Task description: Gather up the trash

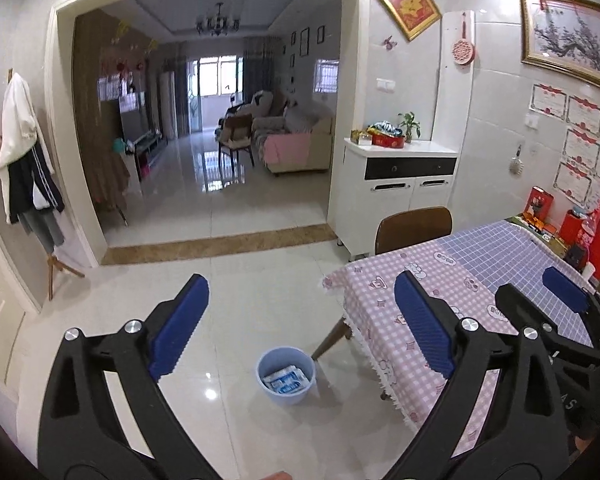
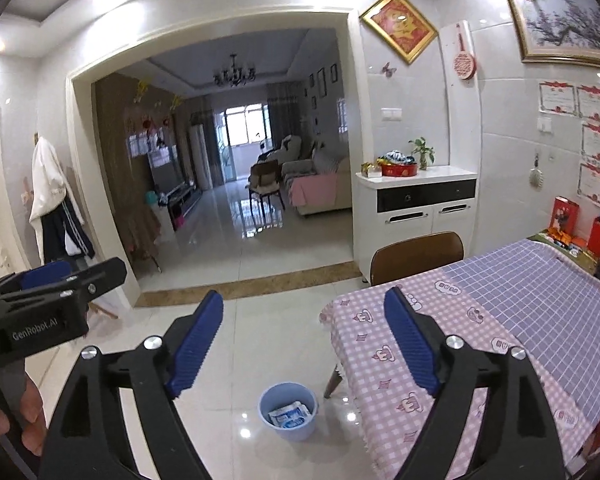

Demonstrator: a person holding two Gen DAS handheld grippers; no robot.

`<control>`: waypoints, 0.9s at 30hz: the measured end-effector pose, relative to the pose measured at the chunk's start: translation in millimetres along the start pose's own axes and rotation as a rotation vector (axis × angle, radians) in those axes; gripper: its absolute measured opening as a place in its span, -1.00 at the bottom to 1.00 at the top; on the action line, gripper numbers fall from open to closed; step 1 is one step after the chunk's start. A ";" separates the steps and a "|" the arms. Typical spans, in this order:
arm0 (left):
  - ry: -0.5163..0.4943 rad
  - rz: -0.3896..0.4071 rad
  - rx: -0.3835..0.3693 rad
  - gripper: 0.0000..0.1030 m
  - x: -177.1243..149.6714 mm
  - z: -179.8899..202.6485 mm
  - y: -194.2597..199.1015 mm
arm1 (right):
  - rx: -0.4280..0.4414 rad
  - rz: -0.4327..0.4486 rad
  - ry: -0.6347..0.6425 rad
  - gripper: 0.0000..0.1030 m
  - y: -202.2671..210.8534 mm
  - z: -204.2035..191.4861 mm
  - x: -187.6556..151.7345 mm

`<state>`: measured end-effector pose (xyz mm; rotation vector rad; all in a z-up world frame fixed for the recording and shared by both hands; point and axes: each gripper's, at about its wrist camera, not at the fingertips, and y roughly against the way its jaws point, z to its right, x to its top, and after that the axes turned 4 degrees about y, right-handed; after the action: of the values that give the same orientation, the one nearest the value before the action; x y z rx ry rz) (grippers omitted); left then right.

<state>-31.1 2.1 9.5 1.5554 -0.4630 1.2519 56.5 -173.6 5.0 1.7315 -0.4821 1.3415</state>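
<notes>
One blue bucket (image 1: 286, 376) stood upright on the floor, mouth facing up, just beside the worktop (image 1: 440, 280) corner. One white-and-blue packet (image 1: 287, 381) lay inside it, its long axis slanted. The left gripper (image 1: 300, 328) and right gripper (image 2: 304, 346) each had two fingers spread wide, holding nothing.

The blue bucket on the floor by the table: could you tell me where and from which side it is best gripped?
Grip the blue bucket by its thin upper rim, coming from above with one finger inside and one outside. It stands upright and open-topped; the side away from the table is freest. The white packet lies low inside, below the rim.
</notes>
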 end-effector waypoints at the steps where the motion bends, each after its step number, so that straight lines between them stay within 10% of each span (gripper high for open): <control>1: -0.009 0.003 -0.001 0.80 0.7 -3.0 4.5 | -0.006 0.006 -0.005 0.60 6.9 -4.4 -0.7; 27: -0.043 0.110 -0.086 0.85 1.6 -32.7 70.7 | -0.089 0.073 -0.001 0.75 74.7 -57.5 -7.0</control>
<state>-102.1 3.9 41.6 1.5035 -0.6287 1.2673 -34.4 -169.2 30.5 1.6555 -0.6022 1.3500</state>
